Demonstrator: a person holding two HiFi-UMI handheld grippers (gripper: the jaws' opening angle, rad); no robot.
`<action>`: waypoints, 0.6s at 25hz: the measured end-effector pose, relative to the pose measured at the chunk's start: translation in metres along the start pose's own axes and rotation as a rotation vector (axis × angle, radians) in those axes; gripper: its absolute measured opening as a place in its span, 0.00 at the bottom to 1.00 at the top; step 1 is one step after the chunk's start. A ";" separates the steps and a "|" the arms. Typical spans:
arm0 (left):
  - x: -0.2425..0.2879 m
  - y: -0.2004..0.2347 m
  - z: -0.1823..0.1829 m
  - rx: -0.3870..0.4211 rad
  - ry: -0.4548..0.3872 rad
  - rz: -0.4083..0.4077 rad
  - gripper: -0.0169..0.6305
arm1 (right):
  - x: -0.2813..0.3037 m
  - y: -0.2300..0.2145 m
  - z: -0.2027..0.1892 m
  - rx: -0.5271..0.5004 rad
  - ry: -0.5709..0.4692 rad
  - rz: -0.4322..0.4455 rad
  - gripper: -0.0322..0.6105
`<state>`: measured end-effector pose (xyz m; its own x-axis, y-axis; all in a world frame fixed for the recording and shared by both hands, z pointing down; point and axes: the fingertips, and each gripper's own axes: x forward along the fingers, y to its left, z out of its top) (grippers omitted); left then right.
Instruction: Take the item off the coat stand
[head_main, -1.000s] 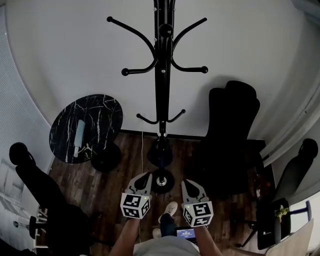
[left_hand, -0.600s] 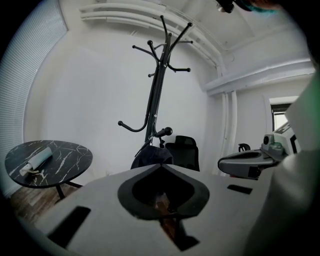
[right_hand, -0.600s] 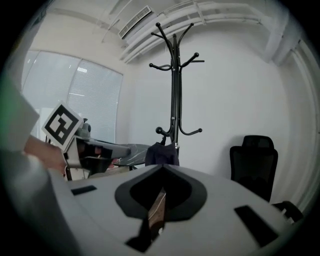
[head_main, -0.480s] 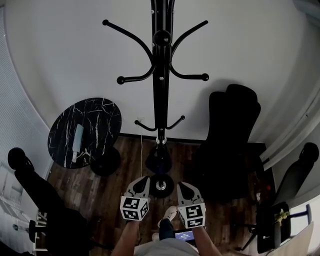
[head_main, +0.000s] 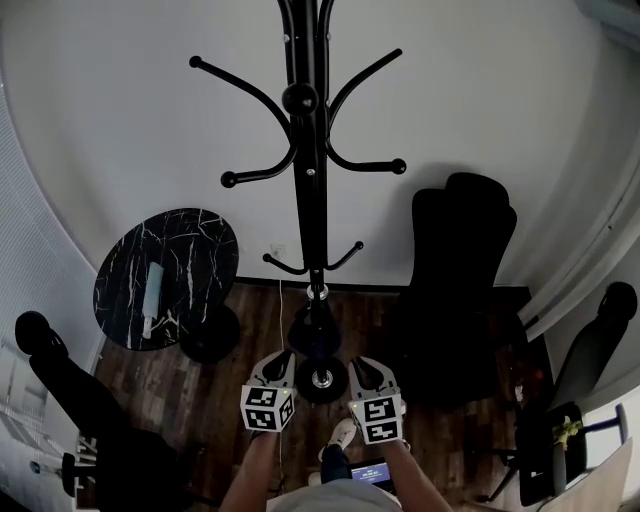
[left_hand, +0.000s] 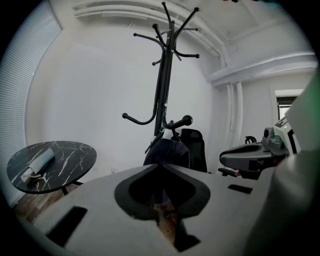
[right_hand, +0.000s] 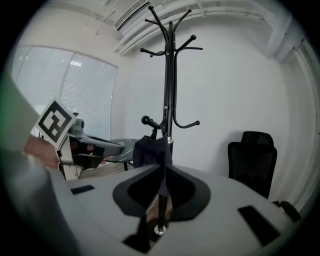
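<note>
The black coat stand (head_main: 312, 190) rises straight ahead of me, its round base (head_main: 321, 379) on the wooden floor. A dark cloth item (head_main: 314, 330) hangs from a low hook on the pole; it also shows as the dark item (left_hand: 167, 151) in the left gripper view and the dark item (right_hand: 149, 149) in the right gripper view. My left gripper (head_main: 277, 364) is shut and empty, just left of the base. My right gripper (head_main: 364, 370) sits just right of the base, its jaws opening a narrow slit with nothing between them. Both point at the stand, short of the item.
A round black marble table (head_main: 190, 240) with a pale rolled thing (head_main: 153, 285) stands to the left. A black office chair (head_main: 462, 270) sits close on the stand's right. More dark chairs stand at far left (head_main: 60, 375) and far right (head_main: 598, 340). A white wall lies behind.
Both grippers have drawn closer together and nearer the stand's base. My view has shifted, so the stand sits a little lower and further left.
</note>
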<state>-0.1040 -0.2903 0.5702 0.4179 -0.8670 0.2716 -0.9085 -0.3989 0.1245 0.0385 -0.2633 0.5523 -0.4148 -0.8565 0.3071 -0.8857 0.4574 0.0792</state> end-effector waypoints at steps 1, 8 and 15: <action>0.003 0.002 -0.002 -0.001 0.009 -0.002 0.06 | 0.003 -0.001 0.000 -0.001 0.005 0.004 0.12; 0.018 0.013 -0.027 -0.025 0.092 -0.018 0.17 | 0.030 -0.007 -0.008 0.007 0.034 0.022 0.20; 0.030 0.029 -0.037 -0.063 0.103 0.029 0.19 | 0.059 -0.009 -0.023 0.095 0.109 0.039 0.29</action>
<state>-0.1177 -0.3174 0.6170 0.3917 -0.8413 0.3725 -0.9199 -0.3514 0.1739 0.0272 -0.3122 0.5914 -0.4289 -0.8051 0.4097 -0.8871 0.4609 -0.0230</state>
